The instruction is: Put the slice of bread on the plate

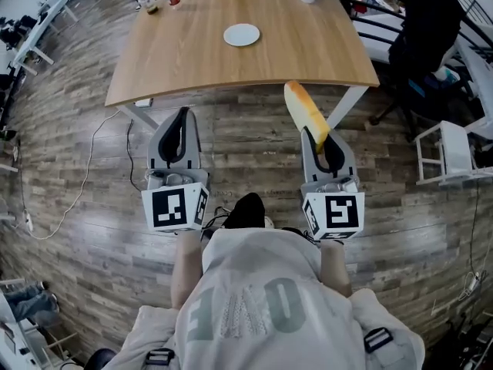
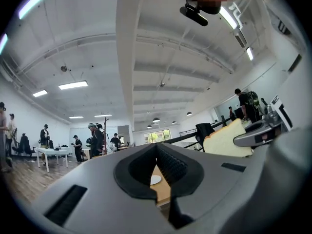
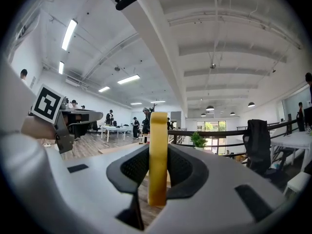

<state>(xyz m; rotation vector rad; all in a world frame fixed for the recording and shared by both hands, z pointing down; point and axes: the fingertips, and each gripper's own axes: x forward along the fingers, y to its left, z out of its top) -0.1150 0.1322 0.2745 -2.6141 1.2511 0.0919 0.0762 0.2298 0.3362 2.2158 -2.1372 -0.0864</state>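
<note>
Head view: the right gripper [image 1: 322, 146], right of centre, is clamped on the bread [image 1: 305, 112], which juts from its jaws over the floor near the table [image 1: 308, 48] edge. Right gripper view shows the slice on edge, pressed between both pads. The left gripper [image 1: 182, 122], left of centre, has its jaw tips together, empty. The plate [image 1: 242, 35] lies on the table at upper centre, well apart from the bread.

Wooden table [image 1: 192, 52] on grey plank floor [image 1: 77, 230], black chair [image 1: 420, 45] beside
</note>
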